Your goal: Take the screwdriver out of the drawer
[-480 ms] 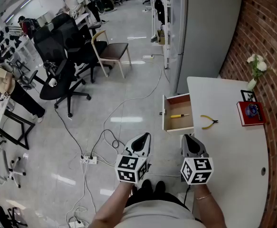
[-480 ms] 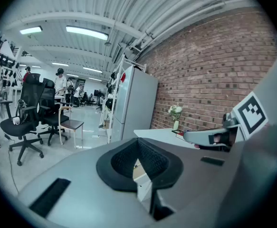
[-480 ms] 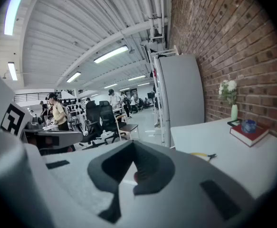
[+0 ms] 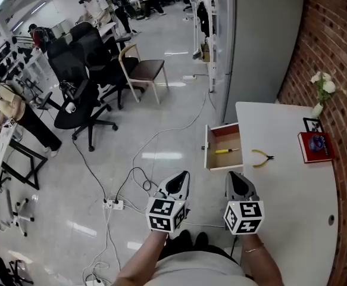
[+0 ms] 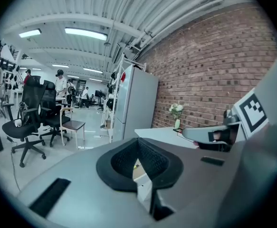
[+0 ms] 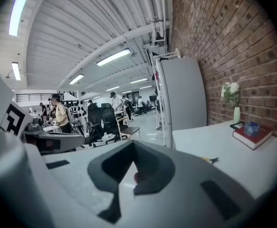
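Note:
The screwdriver (image 4: 225, 151), with its yellow handle, lies in the open wooden drawer (image 4: 212, 149) that sticks out from the left edge of the white table (image 4: 292, 195). My left gripper (image 4: 182, 177) hangs over the floor, below and left of the drawer, with its jaws shut and empty. To its right, my right gripper (image 4: 234, 177) is just short of the drawer's near end, also shut on nothing. The pads meet in the left gripper view (image 5: 139, 164) and in the right gripper view (image 6: 134, 169). Both grippers are apart from the drawer.
Yellow-handled pliers (image 4: 261, 156) lie on the table right of the drawer. A red book (image 4: 316, 146) and a vase of white flowers (image 4: 322, 91) stand by the brick wall. A tall grey cabinet (image 4: 262, 34) rises behind the table. Cables (image 4: 131, 177), office chairs (image 4: 81, 94) and people fill the floor to the left.
The head view has shifted slightly, so the drawer and table sit a little lower. Both grippers hold the same pose, shut.

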A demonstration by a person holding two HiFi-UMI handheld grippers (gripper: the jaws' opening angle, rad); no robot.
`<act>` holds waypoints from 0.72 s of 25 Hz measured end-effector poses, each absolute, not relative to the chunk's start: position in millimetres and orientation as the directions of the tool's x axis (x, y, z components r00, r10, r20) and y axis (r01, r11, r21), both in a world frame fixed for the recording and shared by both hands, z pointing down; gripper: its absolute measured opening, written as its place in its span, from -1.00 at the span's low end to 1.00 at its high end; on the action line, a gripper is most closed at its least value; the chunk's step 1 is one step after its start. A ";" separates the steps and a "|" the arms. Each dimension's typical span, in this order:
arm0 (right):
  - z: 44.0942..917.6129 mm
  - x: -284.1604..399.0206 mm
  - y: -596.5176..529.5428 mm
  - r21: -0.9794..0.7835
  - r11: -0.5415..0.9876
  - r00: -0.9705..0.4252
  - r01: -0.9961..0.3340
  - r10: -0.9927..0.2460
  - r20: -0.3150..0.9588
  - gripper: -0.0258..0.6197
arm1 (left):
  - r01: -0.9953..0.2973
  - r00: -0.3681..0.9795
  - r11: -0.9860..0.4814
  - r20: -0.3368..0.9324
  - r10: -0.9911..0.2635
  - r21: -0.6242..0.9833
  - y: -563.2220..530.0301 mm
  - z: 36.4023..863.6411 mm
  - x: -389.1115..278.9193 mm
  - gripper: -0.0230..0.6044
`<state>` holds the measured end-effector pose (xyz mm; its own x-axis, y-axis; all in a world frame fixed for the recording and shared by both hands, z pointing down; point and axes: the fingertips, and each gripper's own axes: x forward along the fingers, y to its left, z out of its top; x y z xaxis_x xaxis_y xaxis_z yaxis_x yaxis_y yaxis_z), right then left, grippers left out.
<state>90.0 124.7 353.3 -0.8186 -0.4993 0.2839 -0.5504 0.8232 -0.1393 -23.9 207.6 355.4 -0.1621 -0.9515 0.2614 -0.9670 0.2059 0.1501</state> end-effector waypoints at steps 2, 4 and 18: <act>354.7 91.3 126.7 -0.146 0.828 -0.824 -0.541 -0.489 0.286 -0.92 | -0.965 -0.165 0.209 0.257 -0.952 0.156 207.8 354.9 -21.3 -0.95; 355.7 93.9 127.4 -0.149 0.830 -0.827 -0.537 -0.483 0.288 -0.92 | -0.961 -0.173 0.219 0.252 -0.952 0.166 208.8 354.9 -19.9 -0.95; 364.3 99.9 121.1 -0.189 0.824 -0.830 -0.533 -0.466 0.307 -0.92 | -0.951 -0.193 0.243 0.246 -0.950 0.191 205.8 360.4 -18.0 -0.52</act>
